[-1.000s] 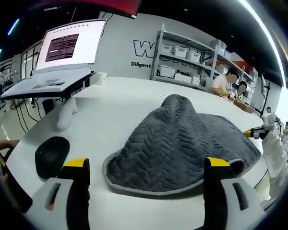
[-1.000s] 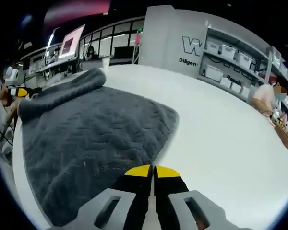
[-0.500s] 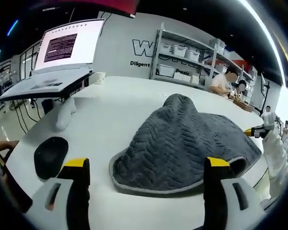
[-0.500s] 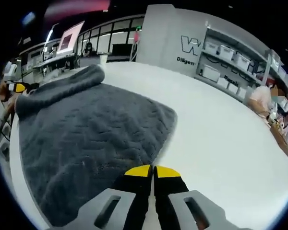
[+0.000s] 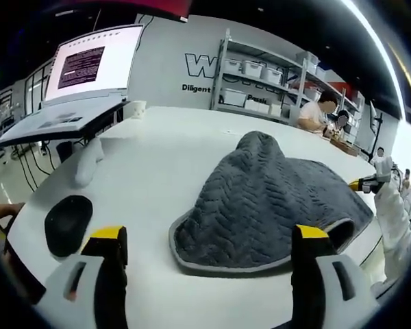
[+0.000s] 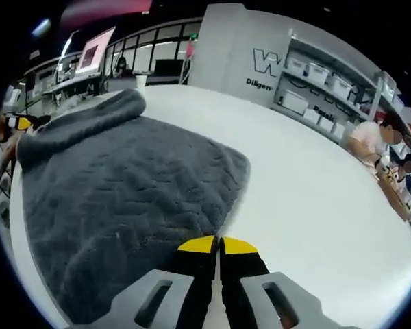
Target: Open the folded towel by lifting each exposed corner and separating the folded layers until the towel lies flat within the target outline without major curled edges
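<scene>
Towel (image 5: 268, 205) edge drawn rightward, pinched under right gripper (image 6: 218, 245) fingers (image 6: 198, 245).

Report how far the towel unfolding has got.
Done: little. The grey towel is on the white table but humps into a raised fold at its far side rather than lying flat.
In hand: the right gripper is shut on the towel's edge; the left gripper is open, short of the near rounded corner.
Left: separate the layers, flatten the hump and smooth the edges. No target outline is discernible.
</scene>
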`<state>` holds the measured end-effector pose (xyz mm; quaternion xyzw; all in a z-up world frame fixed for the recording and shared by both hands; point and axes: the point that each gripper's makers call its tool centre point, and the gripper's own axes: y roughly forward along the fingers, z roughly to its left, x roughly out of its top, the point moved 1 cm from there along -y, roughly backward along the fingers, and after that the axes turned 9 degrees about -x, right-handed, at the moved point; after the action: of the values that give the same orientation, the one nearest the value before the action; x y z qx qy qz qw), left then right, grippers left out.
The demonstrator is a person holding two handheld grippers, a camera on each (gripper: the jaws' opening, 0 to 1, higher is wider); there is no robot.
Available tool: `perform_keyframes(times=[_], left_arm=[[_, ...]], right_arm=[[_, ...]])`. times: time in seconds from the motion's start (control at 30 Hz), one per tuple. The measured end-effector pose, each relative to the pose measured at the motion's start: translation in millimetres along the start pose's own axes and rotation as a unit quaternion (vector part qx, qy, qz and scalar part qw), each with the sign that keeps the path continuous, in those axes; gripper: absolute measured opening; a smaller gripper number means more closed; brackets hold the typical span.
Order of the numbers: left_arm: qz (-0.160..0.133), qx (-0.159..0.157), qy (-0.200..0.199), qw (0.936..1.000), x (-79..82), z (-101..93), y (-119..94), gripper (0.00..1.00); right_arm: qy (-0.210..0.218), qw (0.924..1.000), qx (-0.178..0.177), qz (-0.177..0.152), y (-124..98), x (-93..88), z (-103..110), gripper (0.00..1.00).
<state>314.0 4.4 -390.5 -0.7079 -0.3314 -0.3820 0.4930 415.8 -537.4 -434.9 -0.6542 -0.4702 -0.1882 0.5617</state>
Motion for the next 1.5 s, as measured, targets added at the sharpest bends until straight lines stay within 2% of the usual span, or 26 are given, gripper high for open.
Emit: perform_keyframes(times=[1.13, 1.5], left_arm=[[0.011, -0.007, 0.008, 0.9999, -0.4, -6.0, 4, 0.97], [0.013, -0.008, 0.009, 0.9998, -0.9, -6.9, 4, 0.97]], right_arm=[[0.000, 0.9967, -0.072, 0.039, -10, -31.0, -63, 0.00], [0.000, 0.9957, -0.081, 0.045, -12, -35.1, -70, 0.00]])
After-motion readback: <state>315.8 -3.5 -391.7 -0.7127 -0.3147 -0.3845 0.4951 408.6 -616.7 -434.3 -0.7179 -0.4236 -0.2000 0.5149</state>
